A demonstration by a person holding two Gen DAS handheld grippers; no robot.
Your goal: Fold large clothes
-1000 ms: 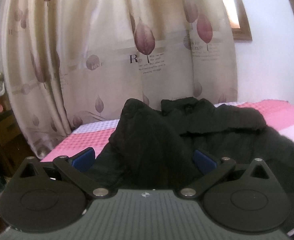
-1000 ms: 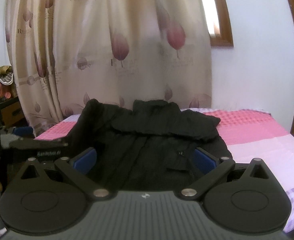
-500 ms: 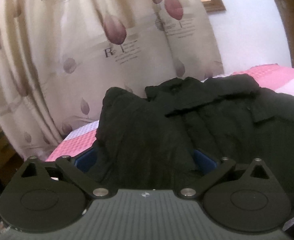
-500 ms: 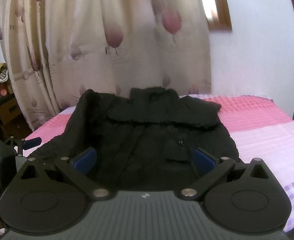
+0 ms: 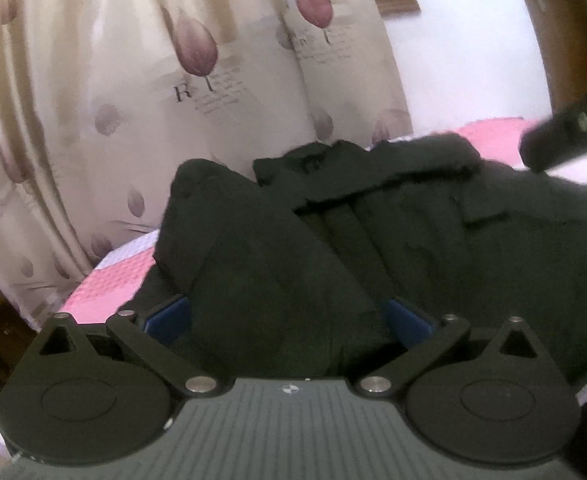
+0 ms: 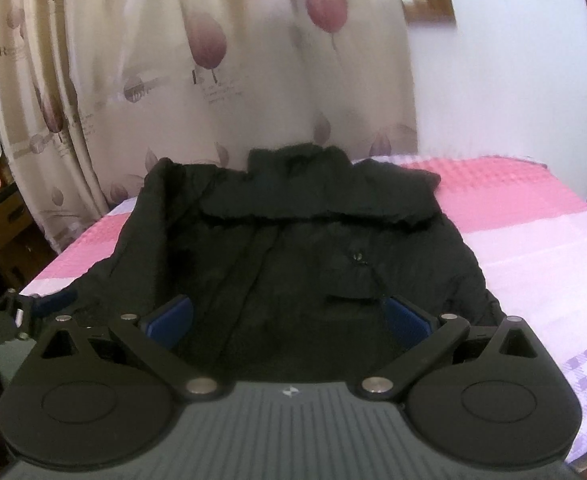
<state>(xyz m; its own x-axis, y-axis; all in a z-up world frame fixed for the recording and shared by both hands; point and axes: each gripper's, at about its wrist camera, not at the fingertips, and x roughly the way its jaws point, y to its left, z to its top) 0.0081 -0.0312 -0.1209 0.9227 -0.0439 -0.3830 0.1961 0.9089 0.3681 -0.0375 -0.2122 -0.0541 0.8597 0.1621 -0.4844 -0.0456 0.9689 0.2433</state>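
We see a large black jacket (image 6: 309,248) spread over the bed (image 6: 533,248), which wears a pink, white and lilac checked cover. The jacket lies front up, its collar (image 6: 297,160) at the far edge of the bed, just before the curtain (image 6: 213,80) printed with purple leaves. A sleeve is folded across the chest below the collar, and a small snap (image 6: 358,256) shows on the front panel beneath that fold. The hem end of the jacket reaches the near edge of the bed, where both tools are.

Our right gripper (image 6: 289,318) hangs over the hem end of the jacket with its blue pads (image 6: 171,316) spread wide; dark cloth fills the gap between them, but we cannot tell whether the pads touch it. At the near left side of the jacket, the other tool's tip (image 6: 33,308) shows, by the jacket's edge.

Our left gripper (image 5: 287,318) is at the jacket's left side, also spread wide, with a raised hump of black cloth (image 5: 261,248) between its blue pads (image 5: 169,318); whether they touch the cloth is unclear. From this view a dark, blurred part of the other tool (image 5: 565,140) shows above the jacket's far right side. A wooden cabinet (image 6: 1,232) stands left of the bed, and a brown window frame (image 6: 429,0) sits above the curtain's right edge.
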